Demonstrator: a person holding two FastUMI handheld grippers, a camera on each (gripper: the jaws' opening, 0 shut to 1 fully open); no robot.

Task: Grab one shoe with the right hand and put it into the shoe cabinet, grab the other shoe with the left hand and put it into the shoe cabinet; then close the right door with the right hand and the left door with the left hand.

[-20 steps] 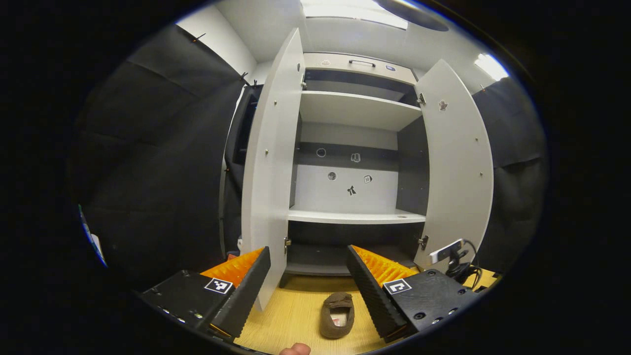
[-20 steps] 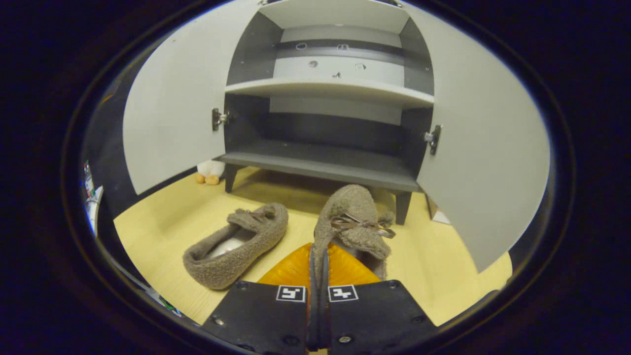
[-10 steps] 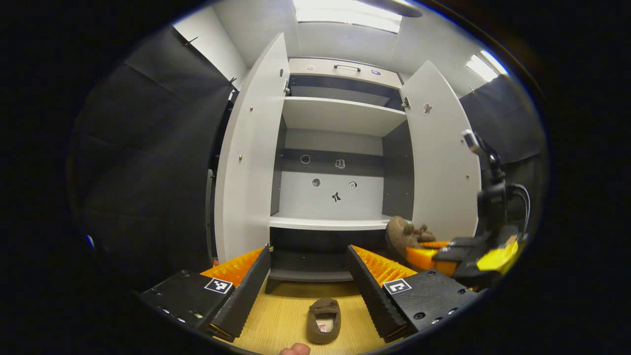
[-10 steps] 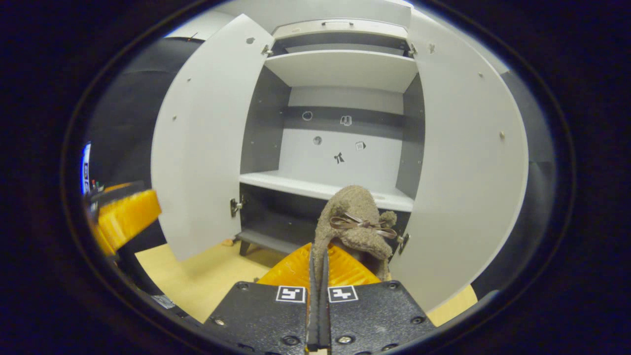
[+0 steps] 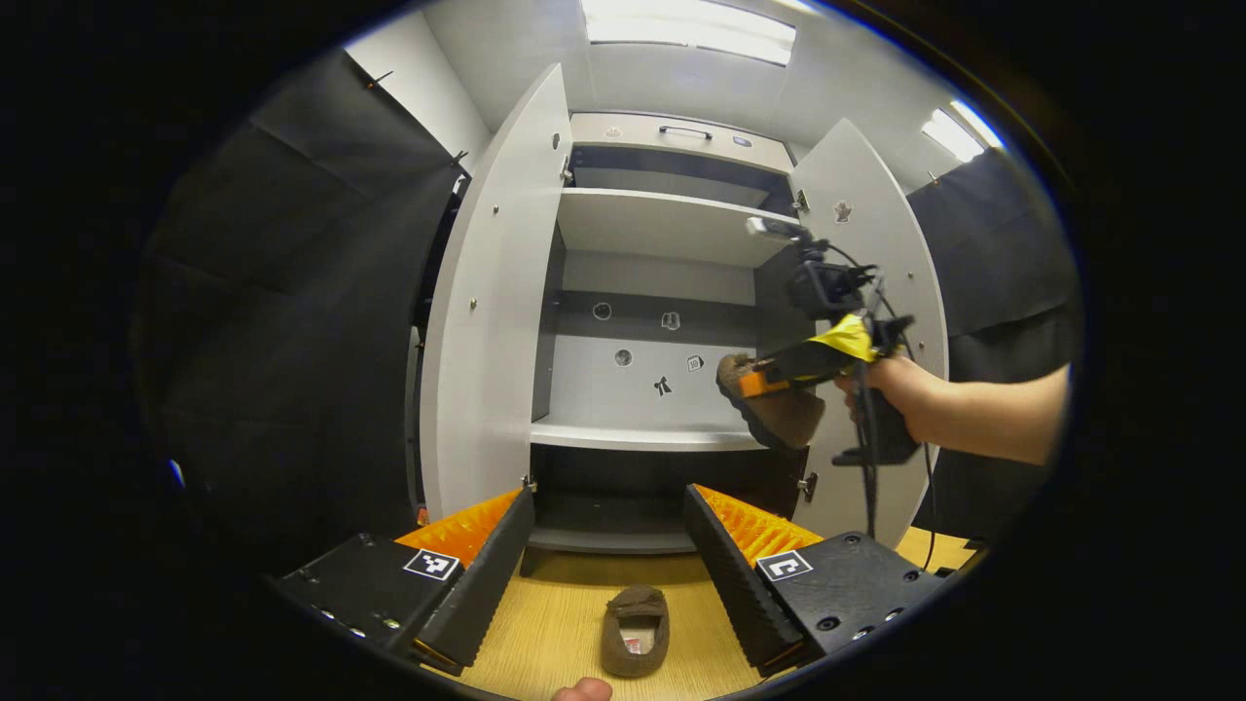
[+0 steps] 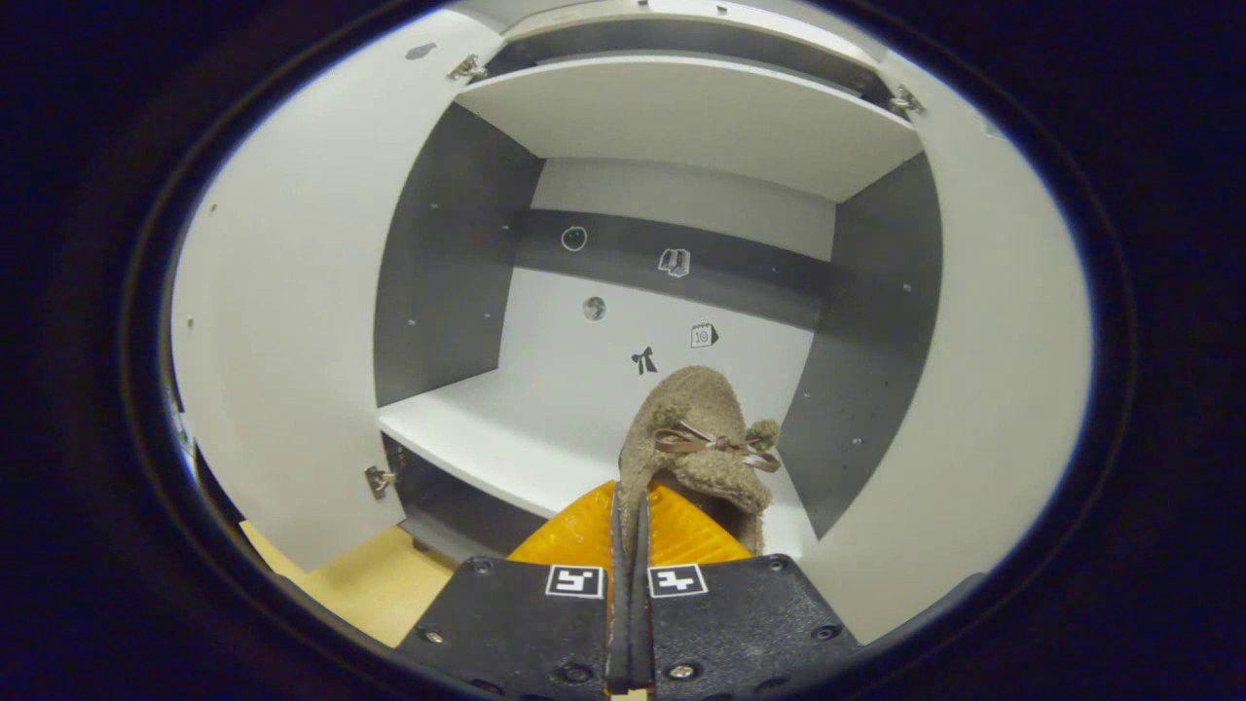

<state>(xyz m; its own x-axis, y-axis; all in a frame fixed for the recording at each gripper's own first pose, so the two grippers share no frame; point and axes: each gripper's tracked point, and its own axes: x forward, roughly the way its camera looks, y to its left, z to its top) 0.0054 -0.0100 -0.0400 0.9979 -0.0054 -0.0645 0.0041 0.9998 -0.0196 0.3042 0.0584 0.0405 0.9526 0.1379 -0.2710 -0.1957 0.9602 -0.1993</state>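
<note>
My right claw (image 6: pixel 628 506) grips one shoe (image 6: pixel 696 443) by its side wall, held before the shoe cabinet's (image 5: pixel 672 224) middle shelf (image 6: pixel 487 438). My left claw (image 5: pixel 608 545) hangs open above the other shoe (image 5: pixel 635 630) on the floor (image 5: pixel 545 633).

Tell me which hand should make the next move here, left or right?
Right. Its tongs are shut on a shoe held up at the cabinet's white middle shelf, ready to set down. The left tongs are open, with the other shoe on the floor.

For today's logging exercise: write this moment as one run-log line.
right gripper: shut on shoe, at middle shelf | left gripper: open | other shoe: on floor
</note>
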